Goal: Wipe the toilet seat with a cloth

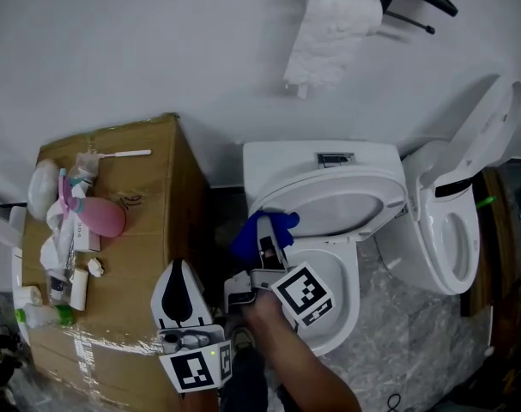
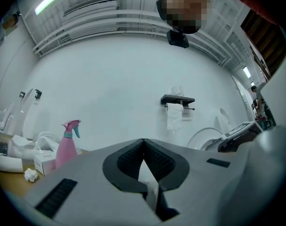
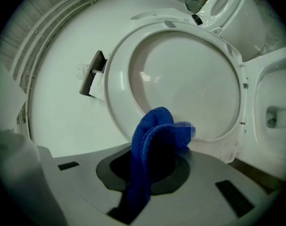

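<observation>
Cloth (image 3: pixel 154 135), blue, sits clamped in right claw (image 3: pixel 152 163) at frame centre, before toilet seat (image 3: pixel 117 79); left claw (image 2: pixel 143 147) closed, empty, lower centre

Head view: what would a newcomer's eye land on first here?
First, the bright blue cloth clamped in the right gripper, held in front of the open white toilet at centre. Next come the pink spray bottle on the cardboard box at left, and a second toilet at right.
</observation>
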The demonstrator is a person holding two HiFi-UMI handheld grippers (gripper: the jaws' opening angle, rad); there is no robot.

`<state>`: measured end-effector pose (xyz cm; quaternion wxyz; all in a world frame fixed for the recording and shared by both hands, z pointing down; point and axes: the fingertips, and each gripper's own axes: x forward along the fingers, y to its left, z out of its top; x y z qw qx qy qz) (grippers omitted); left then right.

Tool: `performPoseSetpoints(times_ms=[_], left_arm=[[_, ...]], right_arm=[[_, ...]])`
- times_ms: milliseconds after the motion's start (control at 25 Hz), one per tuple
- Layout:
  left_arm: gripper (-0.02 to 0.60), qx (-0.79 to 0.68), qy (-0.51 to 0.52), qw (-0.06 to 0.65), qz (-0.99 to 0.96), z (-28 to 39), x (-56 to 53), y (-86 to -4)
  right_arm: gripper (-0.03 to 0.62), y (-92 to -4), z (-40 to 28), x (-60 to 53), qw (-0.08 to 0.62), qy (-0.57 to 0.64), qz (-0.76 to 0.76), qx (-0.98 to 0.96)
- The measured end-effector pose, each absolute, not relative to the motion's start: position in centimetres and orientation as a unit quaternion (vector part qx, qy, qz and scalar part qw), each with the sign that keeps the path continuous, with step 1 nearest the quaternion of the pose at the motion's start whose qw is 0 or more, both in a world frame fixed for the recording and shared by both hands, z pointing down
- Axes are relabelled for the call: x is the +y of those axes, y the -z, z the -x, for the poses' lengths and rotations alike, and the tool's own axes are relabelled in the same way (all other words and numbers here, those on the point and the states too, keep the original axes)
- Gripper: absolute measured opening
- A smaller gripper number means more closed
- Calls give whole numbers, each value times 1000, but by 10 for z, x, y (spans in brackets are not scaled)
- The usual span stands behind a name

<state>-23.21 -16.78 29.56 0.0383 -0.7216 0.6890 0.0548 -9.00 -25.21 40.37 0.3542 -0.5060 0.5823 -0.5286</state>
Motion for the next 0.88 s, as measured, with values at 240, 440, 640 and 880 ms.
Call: performPoseSetpoints(times_ms=[240,440,640,880], left_arm=[[12,685,-56,34,725,234,-172,-290],[12,685,-52,29,726,237,-175,-289],[12,684,-42,31,728,243,-178,-287],[12,688,-35,31,725,248,-182,-285]], right_arm=[[61,-399,88,-250,369,542,504,562],[62,-388,86,-248,371,539,498,569],[61,-365,76,-249,375,521,497,585],[63,-339,67,-261,395,509,490,587]])
